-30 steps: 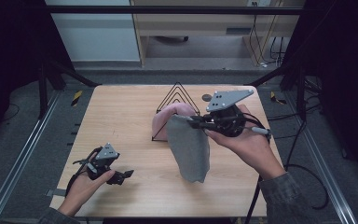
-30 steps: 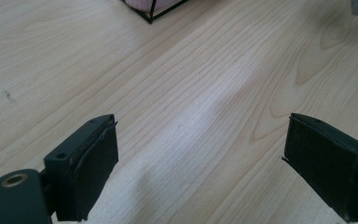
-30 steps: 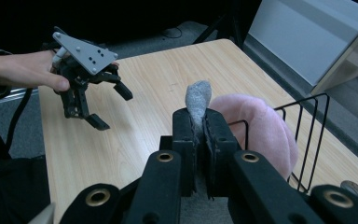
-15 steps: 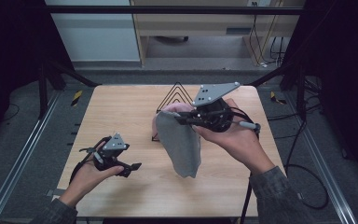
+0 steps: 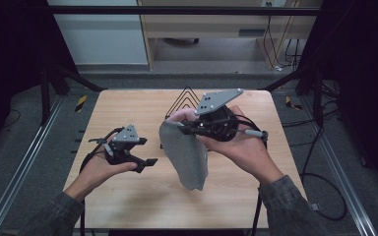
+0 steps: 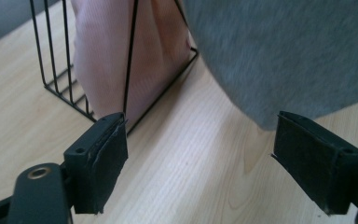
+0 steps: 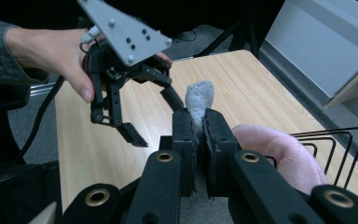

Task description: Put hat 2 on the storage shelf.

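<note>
We hold a grey cloth point(image 5: 186, 156) lifted clear of the table point(image 5: 128, 196), pinched by its upper edge in the right gripper point(image 5: 181, 127). In the right gripper view the two black jaws press together on a tuft of this cloth point(image 7: 199, 100), so the grip is firm. The cloth hangs over the middle of the tabletop, just in front of a black wire rack point(image 5: 183, 101) that stands near the far edge.

The left gripper point(image 5: 149, 162) hovers near the left edge with jaws spread wide and nothing between them; in its own view the hem of the cloth point(image 6: 284, 56) hangs just beyond the pads point(image 6: 317, 158), apart from them.

A pink cloth point(image 5: 183, 116) rests in the rack; the left gripper view shows it point(image 6: 107, 60) leaning behind the wires point(image 6: 51, 70).

Progress, as we judge it: the grey cloth is picked up and held in the air; the second grip on its lower end is not yet made. We cannot tell from these pictures whether it is bound for the rack or coming out of it.

Count: two cloths (one grey, one pink), one rack, two grippers, one table.
</note>
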The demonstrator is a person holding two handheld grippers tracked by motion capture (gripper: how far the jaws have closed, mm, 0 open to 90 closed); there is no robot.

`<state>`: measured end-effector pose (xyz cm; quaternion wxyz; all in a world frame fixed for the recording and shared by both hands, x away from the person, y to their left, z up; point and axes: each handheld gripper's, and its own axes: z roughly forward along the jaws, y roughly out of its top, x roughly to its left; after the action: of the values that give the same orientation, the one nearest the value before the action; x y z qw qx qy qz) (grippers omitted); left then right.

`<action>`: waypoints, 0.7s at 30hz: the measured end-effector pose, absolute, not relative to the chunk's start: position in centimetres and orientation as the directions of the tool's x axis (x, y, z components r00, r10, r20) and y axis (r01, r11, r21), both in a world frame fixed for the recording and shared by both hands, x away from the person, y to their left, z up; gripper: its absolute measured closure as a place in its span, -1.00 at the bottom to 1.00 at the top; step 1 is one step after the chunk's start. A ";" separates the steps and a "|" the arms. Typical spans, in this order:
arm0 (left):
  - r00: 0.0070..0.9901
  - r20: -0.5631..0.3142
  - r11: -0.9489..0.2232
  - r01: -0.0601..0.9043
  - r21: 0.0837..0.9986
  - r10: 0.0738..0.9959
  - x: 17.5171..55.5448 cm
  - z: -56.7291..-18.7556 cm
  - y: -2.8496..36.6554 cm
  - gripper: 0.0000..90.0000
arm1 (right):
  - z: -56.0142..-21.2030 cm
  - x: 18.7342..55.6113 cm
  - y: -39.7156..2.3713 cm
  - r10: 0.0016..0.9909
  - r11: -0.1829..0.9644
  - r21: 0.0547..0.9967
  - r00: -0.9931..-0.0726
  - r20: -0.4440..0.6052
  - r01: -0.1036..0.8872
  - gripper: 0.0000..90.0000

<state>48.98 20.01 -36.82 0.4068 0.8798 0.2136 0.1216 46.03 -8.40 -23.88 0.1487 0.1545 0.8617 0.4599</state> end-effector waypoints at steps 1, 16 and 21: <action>0.881 0.040 -0.579 0.274 0.768 0.471 49.1 -36.6 19.8 -0.60 | -23.9 46.0 -8.3 0.403 0.529 0.839 -0.908 -0.114 0.129 0.88; 0.900 0.064 -0.593 0.230 0.771 0.432 49.4 -35.8 18.8 -0.36 | -24.2 45.9 -7.5 0.390 0.530 0.839 -0.914 -0.109 0.126 0.88; 0.901 0.055 -0.586 0.232 0.776 0.430 49.5 -36.0 18.4 -0.33 | -24.2 45.9 -7.3 0.389 0.527 0.840 -0.915 -0.106 0.126 0.88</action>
<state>49.48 18.43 -36.00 0.4145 0.8825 0.1875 0.1192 45.92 -7.33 -24.23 0.1418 0.1494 0.8623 0.4627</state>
